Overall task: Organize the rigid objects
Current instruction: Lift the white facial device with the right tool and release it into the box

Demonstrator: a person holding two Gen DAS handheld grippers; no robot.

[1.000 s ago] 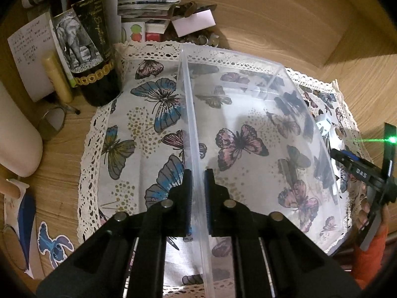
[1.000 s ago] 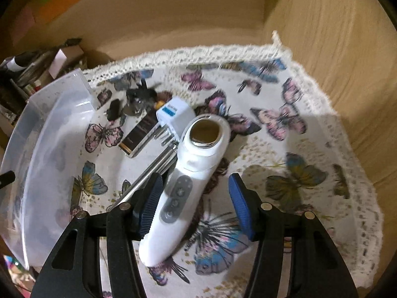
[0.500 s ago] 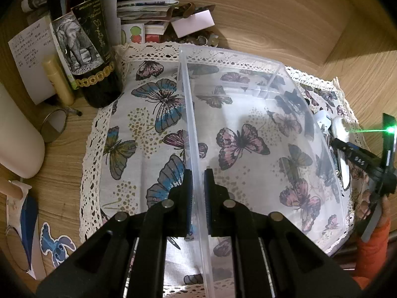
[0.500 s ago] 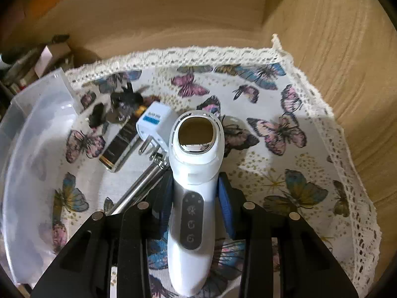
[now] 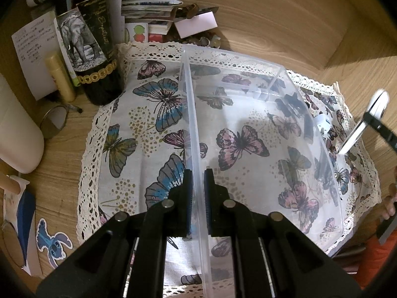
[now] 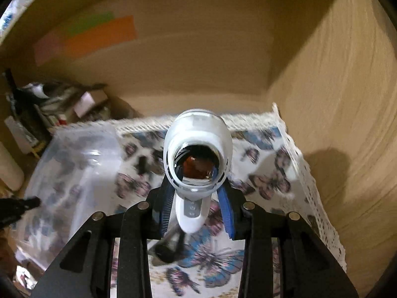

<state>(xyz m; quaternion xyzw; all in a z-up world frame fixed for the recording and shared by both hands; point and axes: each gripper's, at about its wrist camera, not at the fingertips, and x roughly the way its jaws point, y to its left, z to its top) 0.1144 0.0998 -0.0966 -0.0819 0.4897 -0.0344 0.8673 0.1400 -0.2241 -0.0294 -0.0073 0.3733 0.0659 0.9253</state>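
Note:
My left gripper (image 5: 197, 186) is shut on the near left wall of a clear plastic bin (image 5: 263, 164), which sits empty on a butterfly-print cloth (image 5: 139, 134). My right gripper (image 6: 197, 207) is shut on a white handheld device (image 6: 197, 159) with a round metal head and holds it lifted, tilted up above the cloth (image 6: 263, 181). The device (image 5: 364, 121) also shows in the left wrist view, in the air to the right of the bin. A white plug adapter (image 5: 322, 121) and dark small items lie on the cloth beyond the bin's right wall.
A dark wine bottle (image 5: 86, 39), papers, a cream tube (image 5: 59, 77) and a small round mirror (image 5: 53, 121) crowd the back left. Wooden walls (image 6: 335, 99) close in behind and to the right. A metal rod (image 6: 168, 238) lies on the cloth below the device.
My right gripper closed on the white device and lifted it off the cloth, tilting it upward. My left gripper kept its hold on the bin wall.

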